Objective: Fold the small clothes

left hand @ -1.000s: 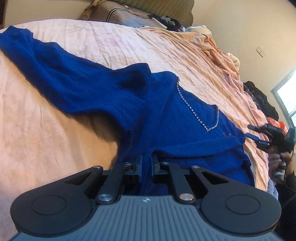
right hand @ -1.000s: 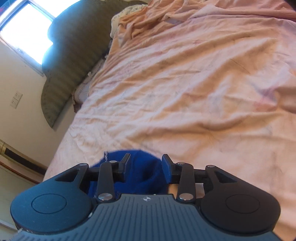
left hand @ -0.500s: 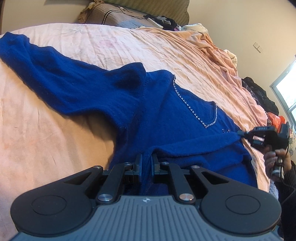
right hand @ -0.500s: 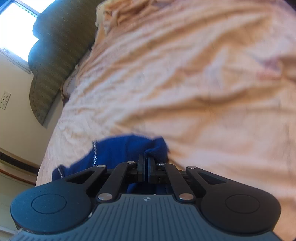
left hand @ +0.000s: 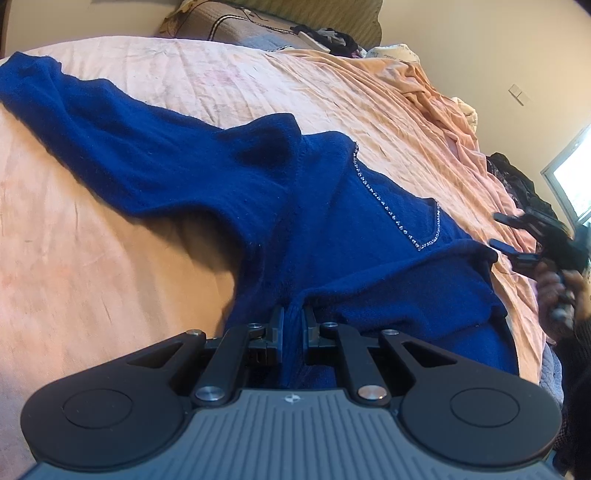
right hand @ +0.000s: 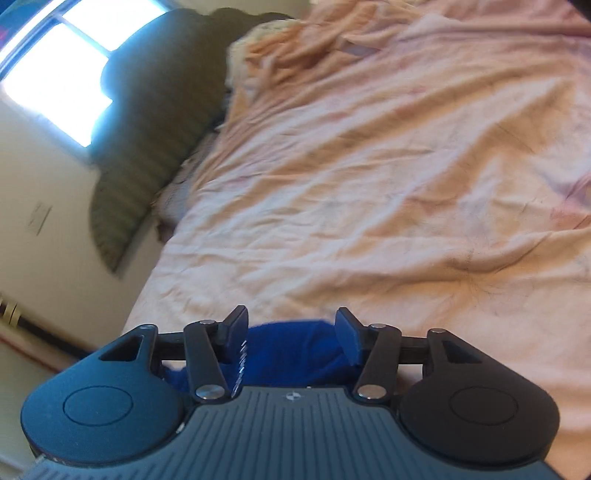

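Note:
A blue knit sweater [left hand: 325,206] with a beaded V neckline lies spread on a peach bedsheet [left hand: 92,266], one sleeve stretching to the far left. My left gripper [left hand: 292,319] is shut on a fold of the sweater's near edge. At the right edge of the left wrist view my right gripper [left hand: 508,236] hovers open just beyond the sweater's folded-over right side, held by a hand [left hand: 557,291]. In the right wrist view the right gripper [right hand: 291,325] stands open above a bit of the blue sweater [right hand: 295,350], gripping nothing.
The wrinkled peach bedsheet [right hand: 388,184] fills the bed. A green padded headboard [right hand: 155,122] and a bright window [right hand: 55,70] lie to the left in the right wrist view. Pillows and dark clothes [left hand: 325,35] are piled at the far end.
My right gripper was shut on the sweater's right edge half a second ago; it has since opened, let the cloth go and drawn back slightly. The left gripper keeps its hold.

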`<state>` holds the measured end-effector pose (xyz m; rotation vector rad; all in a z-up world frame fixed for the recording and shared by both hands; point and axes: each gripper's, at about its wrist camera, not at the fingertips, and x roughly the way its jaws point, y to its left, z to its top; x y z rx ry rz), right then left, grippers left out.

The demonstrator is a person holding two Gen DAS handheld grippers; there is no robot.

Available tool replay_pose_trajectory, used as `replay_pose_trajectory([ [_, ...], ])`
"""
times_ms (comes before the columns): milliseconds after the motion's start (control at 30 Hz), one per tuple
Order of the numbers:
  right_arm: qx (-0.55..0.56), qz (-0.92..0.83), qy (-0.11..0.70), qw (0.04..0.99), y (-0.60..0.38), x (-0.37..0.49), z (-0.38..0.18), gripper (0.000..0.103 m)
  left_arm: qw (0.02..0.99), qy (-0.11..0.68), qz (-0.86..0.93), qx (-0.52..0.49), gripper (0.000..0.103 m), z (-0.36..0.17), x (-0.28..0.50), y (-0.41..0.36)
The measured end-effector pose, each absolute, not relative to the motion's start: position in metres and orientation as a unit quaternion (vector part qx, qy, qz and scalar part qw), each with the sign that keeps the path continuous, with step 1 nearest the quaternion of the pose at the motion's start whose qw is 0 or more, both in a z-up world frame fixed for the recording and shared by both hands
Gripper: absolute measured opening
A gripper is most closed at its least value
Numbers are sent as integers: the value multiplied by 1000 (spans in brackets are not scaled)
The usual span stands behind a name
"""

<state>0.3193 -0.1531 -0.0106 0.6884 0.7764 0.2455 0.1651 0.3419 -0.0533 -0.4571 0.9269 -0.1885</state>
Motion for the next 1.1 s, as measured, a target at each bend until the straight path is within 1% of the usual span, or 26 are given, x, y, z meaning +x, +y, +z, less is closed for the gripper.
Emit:
replay_pose_trajectory([
  [33, 317, 143, 360, 865, -151, 309, -6, 53, 865, 442, -90, -219, 8, -53, 165, 342],
  [133, 267, 191, 387, 862, -131, 299, -5, 53, 867, 440, -90, -217, 8, -52, 165, 341],
  [267, 194, 159, 442, 861, -95, 314, -34, 54, 877, 431, -70, -200, 9, -43, 168, 342],
  [300, 177, 140, 448, 865, -90, 315, -43, 44, 882, 426, -55, -194, 9, -40, 170, 343],
  [333, 162, 132, 426, 880, -87, 310, -43, 44, 886, 421, -40, -190, 9, -36, 171, 345],
  [433, 163, 135, 423, 881, -86, 293, -33, 48, 881, 414, -50, -224, 9, -24, 165, 357],
  [500, 135, 167, 401, 891, -82, 267, -20, 50, 885, 399, -65, -229, 11, -14, 151, 363],
  [533, 127, 178, 398, 891, -80, 255, -14, 50, 886, 395, -71, -234, 13, -12, 144, 366],
  [567, 128, 188, 399, 888, -80, 243, -10, 51, 882, 395, -73, -245, 17, -14, 137, 370],
  [600, 140, 200, 400, 884, -80, 231, -7, 51, 877, 398, -74, -259, 18, -17, 131, 373],
  [667, 183, 227, 408, 865, -80, 211, -7, 51, 865, 405, -89, -283, 18, -28, 122, 374],
  [733, 210, 242, 414, 852, -75, 195, -11, 51, 859, 415, -91, -285, 18, -40, 122, 368],
  [833, 200, 248, 413, 853, -61, 174, -16, 51, 860, 415, -75, -287, 18, -49, 129, 364],
  [967, 166, 240, 419, 860, -48, 161, -27, 51, 872, 405, -70, -267, 17, -39, 139, 358],
  [1000, 164, 240, 418, 861, -47, 160, -29, 51, 874, 404, -73, -260, 16, -34, 140, 356],
  [1033, 162, 238, 416, 862, -47, 159, -30, 51, 879, 401, -76, -247, 10, -29, 139, 354],
  [1100, 166, 238, 410, 865, -49, 160, -28, 51, 891, 390, -78, -219, 8, -15, 138, 352],
])
